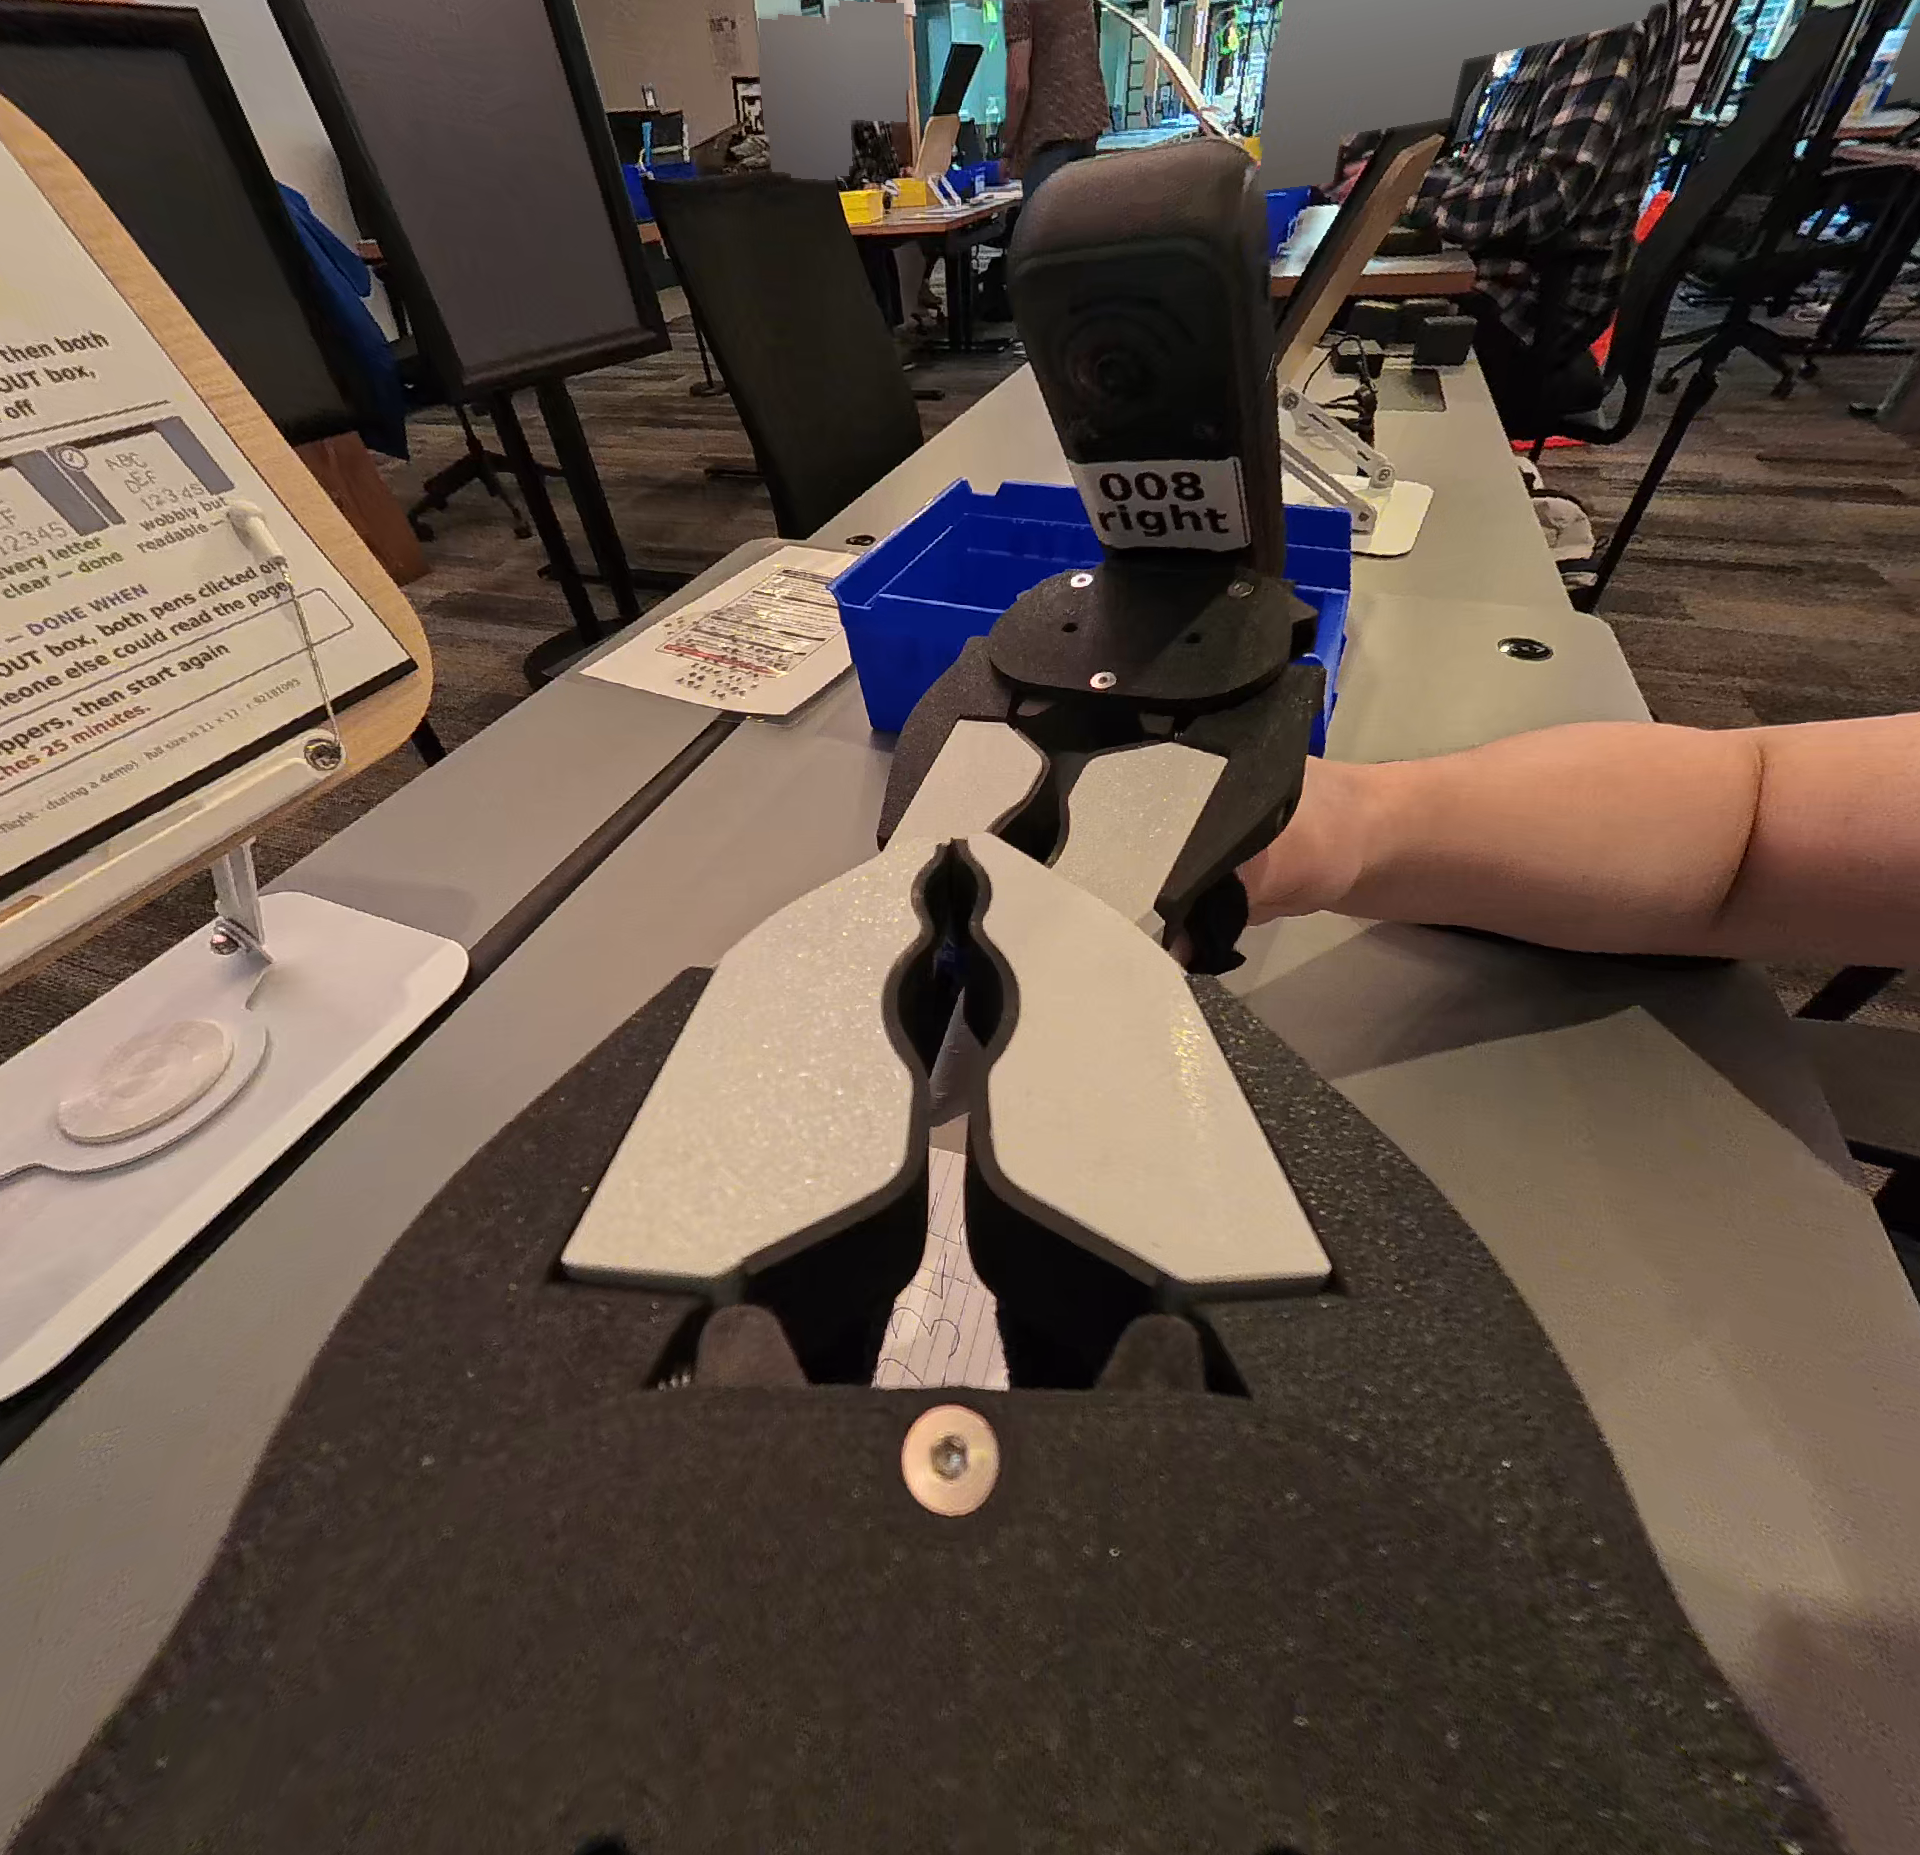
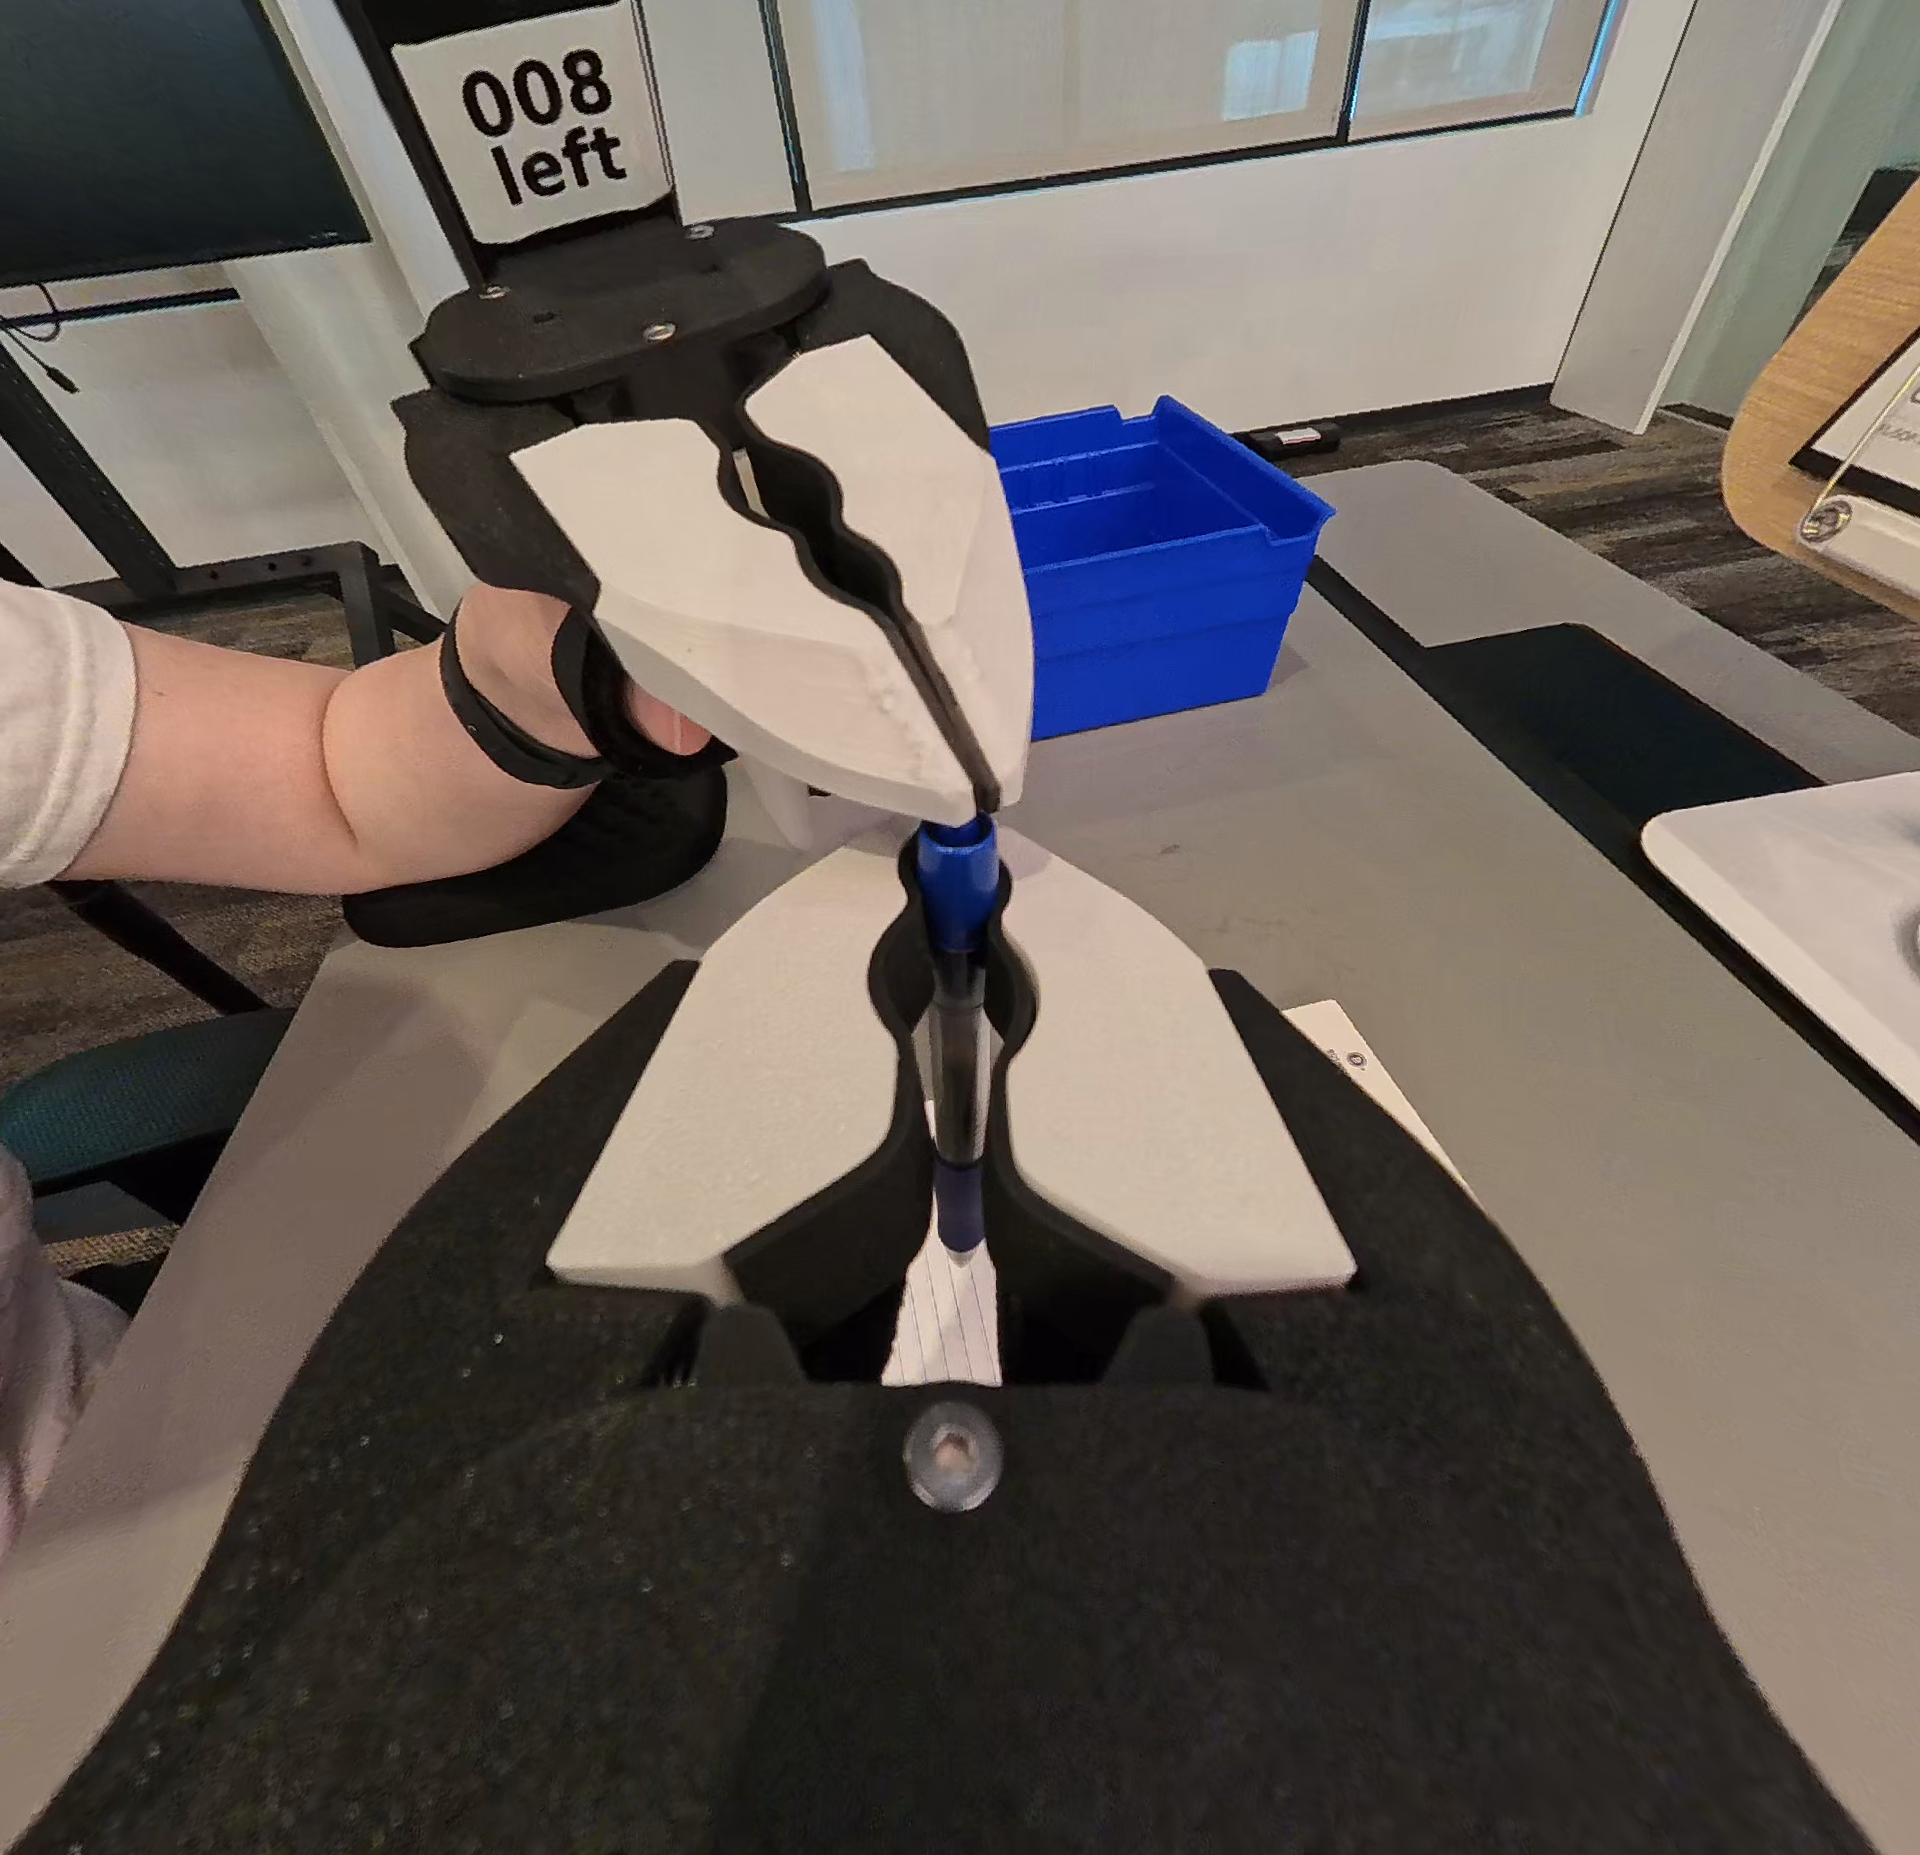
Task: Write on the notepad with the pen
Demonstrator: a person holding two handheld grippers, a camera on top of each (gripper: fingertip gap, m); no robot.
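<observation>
While the right gripper [image 2: 961,932] pinches the pen [image 2: 958,1057] between its fingers, the pen runs along the gap between them, blue cap end forward at the fingertips and writing tip back toward the camera. The tip sits over the notepad [image 2: 945,1332], a lined white sheet visible only through the gap at the finger roots; contact between tip and paper cannot be confirmed.

The left gripper [image 2: 982,797] hangs just ahead of and above the right gripper, fingers pressed together, with its tips at the pen's cap end; whether they touch or nip it cannot be told. In the left wrist view its own fingers [image 1: 790,1057] are likewise nearly together, with a little of the pen [image 1: 951,1047] and the marked notepad [image 1: 940,1317] showing below through the gap.

A blue bin [image 2: 1153,569] stands on the grey worktop [image 2: 1507,870] beyond both grippers. A sign stand [image 1: 187,579] stands left of the left gripper.
</observation>
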